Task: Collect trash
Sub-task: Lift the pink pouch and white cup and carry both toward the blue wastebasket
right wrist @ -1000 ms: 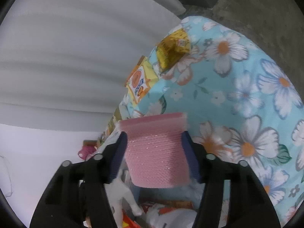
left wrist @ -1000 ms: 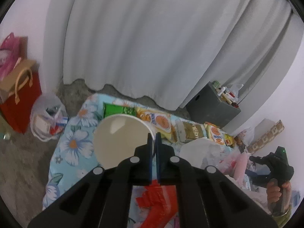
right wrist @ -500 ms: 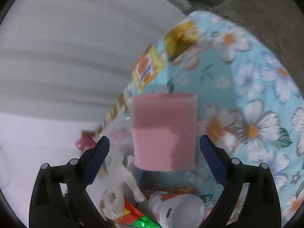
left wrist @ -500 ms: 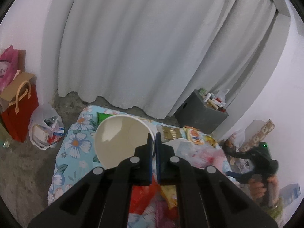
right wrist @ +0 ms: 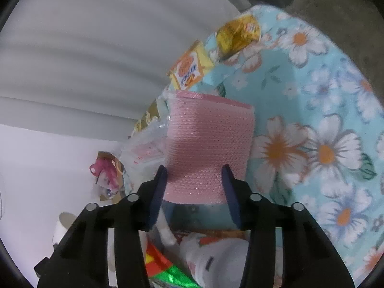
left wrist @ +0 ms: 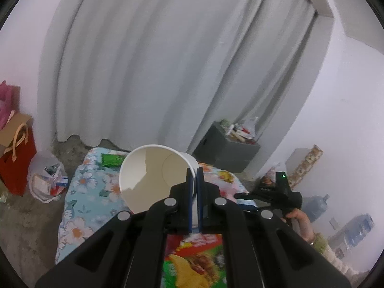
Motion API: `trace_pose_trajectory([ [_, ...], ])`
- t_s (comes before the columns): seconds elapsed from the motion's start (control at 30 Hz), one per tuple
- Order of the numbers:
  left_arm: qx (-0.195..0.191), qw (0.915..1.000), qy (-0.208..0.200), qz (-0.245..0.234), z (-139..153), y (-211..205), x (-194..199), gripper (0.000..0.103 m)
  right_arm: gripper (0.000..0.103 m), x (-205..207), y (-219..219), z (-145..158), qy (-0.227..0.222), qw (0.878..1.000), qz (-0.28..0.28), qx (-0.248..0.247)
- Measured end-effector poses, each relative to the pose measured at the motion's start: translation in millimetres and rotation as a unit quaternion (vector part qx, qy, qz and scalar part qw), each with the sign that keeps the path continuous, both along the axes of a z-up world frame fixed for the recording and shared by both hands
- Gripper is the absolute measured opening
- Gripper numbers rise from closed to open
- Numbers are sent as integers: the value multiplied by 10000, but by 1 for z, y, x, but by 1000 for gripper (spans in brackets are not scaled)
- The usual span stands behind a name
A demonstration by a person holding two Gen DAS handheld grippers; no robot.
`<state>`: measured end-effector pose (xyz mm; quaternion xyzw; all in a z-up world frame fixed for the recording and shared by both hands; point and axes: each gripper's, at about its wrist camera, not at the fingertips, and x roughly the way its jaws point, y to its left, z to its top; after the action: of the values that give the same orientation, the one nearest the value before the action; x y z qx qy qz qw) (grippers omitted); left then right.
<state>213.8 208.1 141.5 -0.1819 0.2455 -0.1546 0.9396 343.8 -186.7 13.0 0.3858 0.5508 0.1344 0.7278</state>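
My left gripper [left wrist: 194, 175] is shut on the rim of a white paper cup [left wrist: 153, 175], held above a floral blue cloth [left wrist: 88, 199] strewn with wrappers. My right gripper [right wrist: 193, 175] has its blue pads [right wrist: 159, 192] closed against the sides of a pink bubble-wrap piece [right wrist: 206, 148], lifted over the cloth [right wrist: 324, 120]. The right gripper also shows in the left wrist view [left wrist: 268, 192], in a hand at the right.
On the cloth lie a yellow biscuit pack [right wrist: 189, 69], a gold wrapper [right wrist: 237, 33], a clear plastic bag [right wrist: 146, 144], a green wrapper [left wrist: 112, 159] and a red-green snack bag [left wrist: 194, 259]. A red gift bag [left wrist: 14, 158], a white plastic bag [left wrist: 45, 180] and a dark box [left wrist: 225, 148] stand on the floor.
The left gripper rose and tilted up with the cup. The right gripper opened half a second ago, then closed again on the pink bubble wrap.
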Motion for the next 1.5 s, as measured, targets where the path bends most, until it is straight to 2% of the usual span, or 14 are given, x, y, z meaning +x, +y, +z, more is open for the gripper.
trace_pose_trajectory([
  [0.07, -37, 9999, -71, -111, 4, -8, -8, 2, 32, -8, -11, 5, -60, 10000, -10, 53],
  [0.13, -81, 9996, -107, -231, 6, -18, -17, 2, 35, -12, -15, 7, -64, 9999, -55, 63],
  [0.2, -66, 9994, -119, -306, 7, -28, -25, 2, 44, -17, -20, 12, -99, 9999, -73, -49],
  [0.27, 3, 9994, -113, -316, 6, -34, -29, 2, 71, -21, -22, 16, -63, 9998, -144, -97],
  [0.37, -41, 9994, -53, -346, 4, -39, -35, 2, 84, -16, -20, 19, 0, 9995, -263, -159],
  [0.5, -94, 9993, -1, -359, 0, -42, -40, 2, 91, 6, 0, 5, 221, 9996, -151, -117],
  [0.6, -112, 9993, 4, -364, 0, -43, -44, 2, 91, 19, 7, -14, 513, 9985, -96, -166],
  [0.7, -131, 9992, -14, -381, 4, -43, -48, 2, 91, 28, 5, -38, 744, 9972, -39, 59],
  [0.73, -129, 9992, -18, -380, 4, -43, -48, 2, 90, 26, 5, -42, 737, 9972, -35, 121],
  [0.8, -118, 9992, -45, -387, 5, -42, -50, 2, 78, 21, -2, -47, 599, 9977, -68, 318],
  [0.87, -95, 9991, -55, -402, 4, -42, -51, 2, 75, 13, -11, -49, 553, 9965, -113, 623],
  [1.07, -151, 9988, -28, -469, 4, -45, -54, 2, 72, -15, -46, -42, 261, 9962, -211, 804],
  [1.27, -125, 9976, -22, -680, 7, -63, -59, 2, 72, -59, -106, -27, -112, 9926, -373, 1150],
  [1.5, 93, 9907, 71, -1354, 5, -124, -64, 2, 72, -151, -183, 7, -734, 9903, -497, 1072],
])
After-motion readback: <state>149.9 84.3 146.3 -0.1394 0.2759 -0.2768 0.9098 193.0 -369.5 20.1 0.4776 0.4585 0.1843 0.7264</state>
